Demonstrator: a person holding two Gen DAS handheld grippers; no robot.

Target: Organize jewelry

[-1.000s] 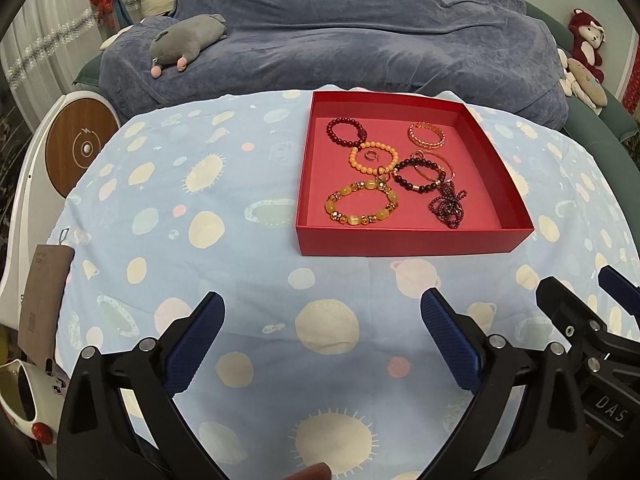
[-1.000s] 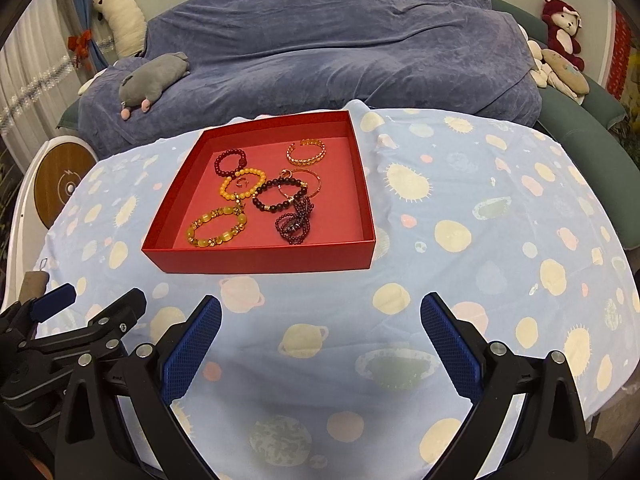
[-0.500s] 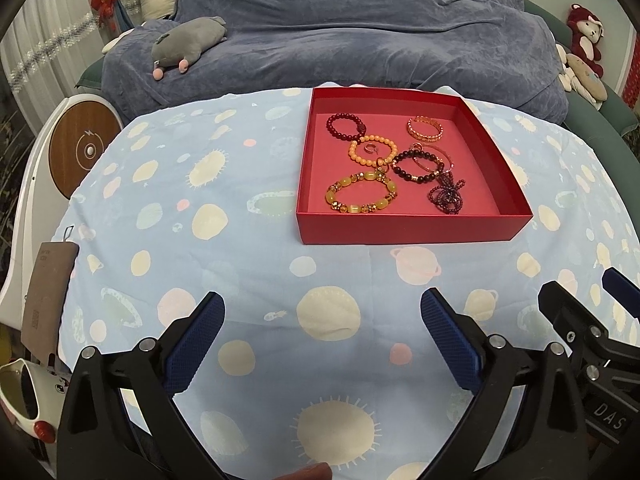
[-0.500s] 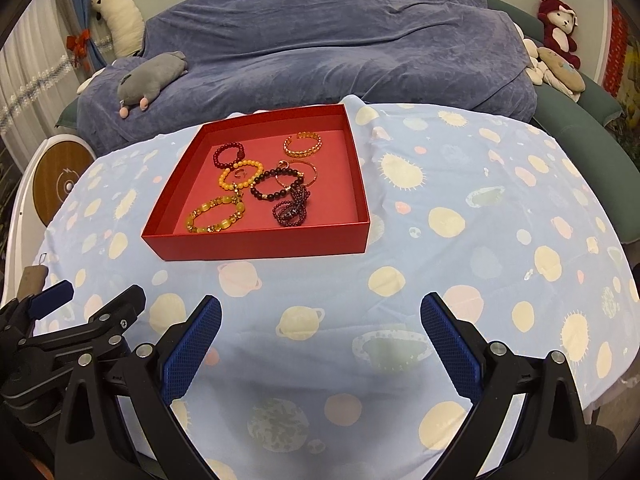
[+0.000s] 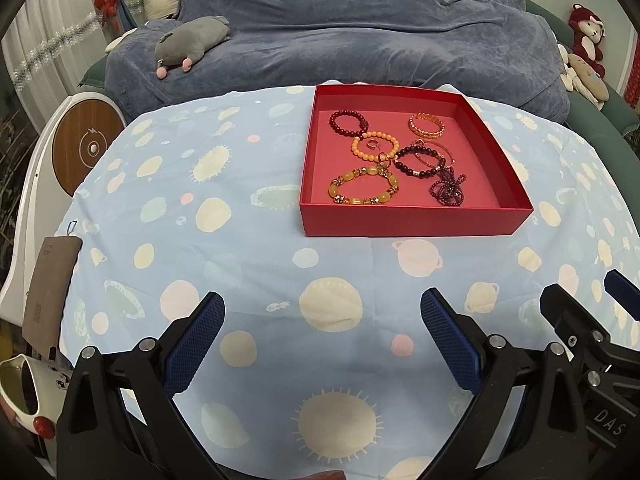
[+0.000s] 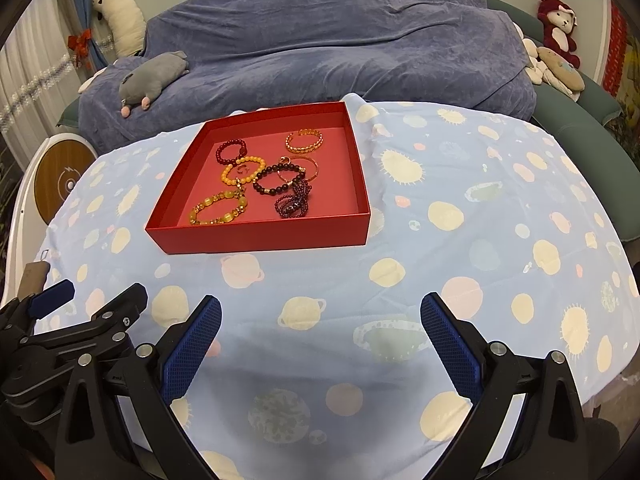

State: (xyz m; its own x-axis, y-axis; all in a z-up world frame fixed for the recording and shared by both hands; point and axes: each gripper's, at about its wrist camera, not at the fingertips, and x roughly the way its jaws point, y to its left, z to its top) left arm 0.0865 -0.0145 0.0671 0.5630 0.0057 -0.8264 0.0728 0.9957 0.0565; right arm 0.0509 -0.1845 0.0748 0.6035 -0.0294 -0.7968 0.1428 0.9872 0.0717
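Note:
A shallow red box (image 5: 416, 222) (image 6: 260, 238) stands on the planet-print tablecloth and holds several bracelets: a dark red bead one (image 5: 347, 123), an orange bead one (image 5: 375, 147), a yellow stone one (image 5: 363, 191) (image 6: 218, 209), a gold cuff (image 5: 426, 125) (image 6: 304, 140), a black bead one (image 5: 416, 162) and a purple bead strand (image 5: 448, 191) (image 6: 294, 202). My left gripper (image 5: 322, 334) is open and empty, well short of the box. My right gripper (image 6: 320, 334) is open and empty, near the table's front.
The blue tablecloth (image 5: 240, 240) covers a round table. Behind it is a sofa under a dark blue cover (image 5: 360, 32) with a grey plush animal (image 5: 188, 44). A white device with a wooden disc (image 5: 90, 146) stands at the left. Plush toys (image 6: 558, 32) sit at the right.
Both grippers have drawn back and risen a little from the box, which now looks smaller and farther off. The jaws stayed open.

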